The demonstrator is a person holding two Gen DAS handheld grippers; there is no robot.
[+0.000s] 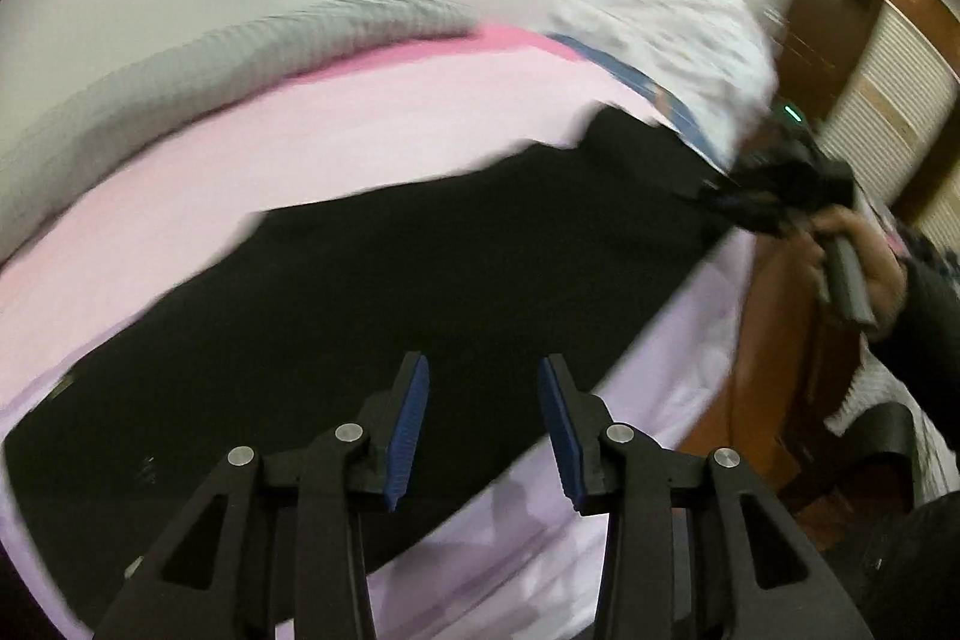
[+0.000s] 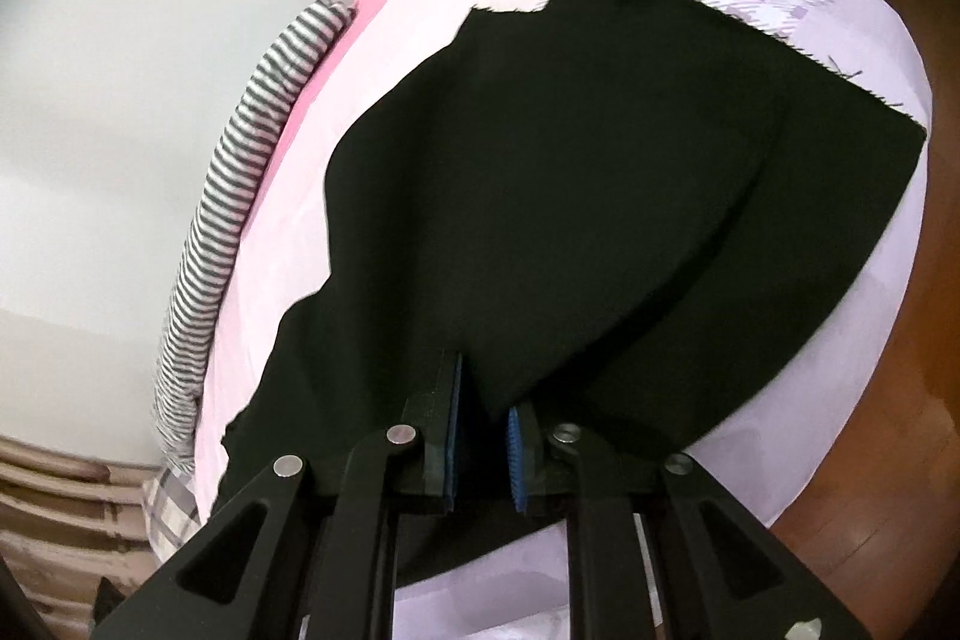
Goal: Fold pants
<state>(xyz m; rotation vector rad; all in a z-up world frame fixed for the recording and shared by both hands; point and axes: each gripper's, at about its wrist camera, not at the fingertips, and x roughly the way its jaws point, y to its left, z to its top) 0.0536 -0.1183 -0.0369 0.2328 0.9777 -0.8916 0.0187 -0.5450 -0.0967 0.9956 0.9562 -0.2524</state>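
Right in front of the left tool [image 1: 483, 430], the black pants [image 1: 420, 280] lie on the pink bed sheet [image 1: 240, 148]. Its blue pads stand apart with nothing between them, so it holds nothing. Between the pads of the right tool [image 2: 485, 451] there is a pinch of the pants, but a small gap shows, so I cannot tell if it grips. Farther out, the pants look laid over once, with two layers showing. More folding seems left. Beyond the pants, a striped cloth [image 2: 240, 196] lies by the wall.
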